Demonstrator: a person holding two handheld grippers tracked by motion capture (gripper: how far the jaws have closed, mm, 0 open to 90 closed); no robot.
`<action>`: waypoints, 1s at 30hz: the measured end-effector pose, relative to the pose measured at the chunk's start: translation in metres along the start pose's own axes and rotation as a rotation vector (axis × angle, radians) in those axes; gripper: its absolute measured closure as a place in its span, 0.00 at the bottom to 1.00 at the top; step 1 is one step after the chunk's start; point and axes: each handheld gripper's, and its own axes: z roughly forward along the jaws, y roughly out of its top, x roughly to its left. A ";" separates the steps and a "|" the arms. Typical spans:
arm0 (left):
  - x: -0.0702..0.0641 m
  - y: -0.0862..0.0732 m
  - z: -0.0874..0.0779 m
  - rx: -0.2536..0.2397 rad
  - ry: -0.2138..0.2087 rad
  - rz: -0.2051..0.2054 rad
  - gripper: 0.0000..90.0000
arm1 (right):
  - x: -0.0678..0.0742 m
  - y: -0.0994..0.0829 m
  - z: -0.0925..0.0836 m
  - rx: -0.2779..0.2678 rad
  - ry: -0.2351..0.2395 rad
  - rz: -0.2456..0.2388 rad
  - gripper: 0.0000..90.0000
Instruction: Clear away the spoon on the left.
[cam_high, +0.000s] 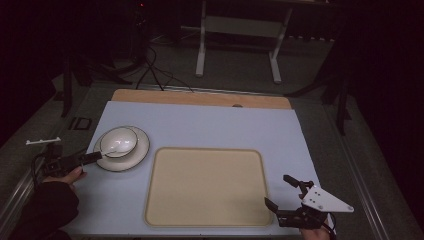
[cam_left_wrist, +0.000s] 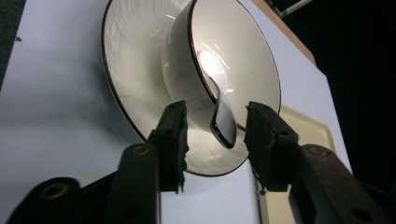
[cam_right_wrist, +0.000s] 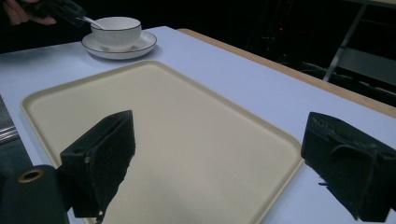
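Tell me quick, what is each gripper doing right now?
Left gripper: open, its jaws either side of the shiny metal spoon handle in the white ceramic bowl, not yet pressing it.
Right gripper: open, holding nothing.

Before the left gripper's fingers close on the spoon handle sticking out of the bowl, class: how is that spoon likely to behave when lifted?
The spoon looks glossy and hard, so probably stiff, but apt to slip between the fingers. It leans loosely on the rim of the bowl, so a touch may swing it. Dragging it could nudge the bowl on its saucer, and both look breakable.
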 end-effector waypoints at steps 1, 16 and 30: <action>0.000 0.000 0.001 0.004 0.001 -0.001 0.67 | 0.000 0.000 0.000 0.000 0.000 0.000 0.11; -0.003 0.005 0.008 0.029 -0.015 0.024 0.89 | -0.002 -0.001 -0.001 -0.003 -0.007 0.008 0.11; -0.031 0.002 0.008 0.074 0.084 0.401 0.95 | -0.002 -0.001 0.000 0.006 -0.009 0.009 0.11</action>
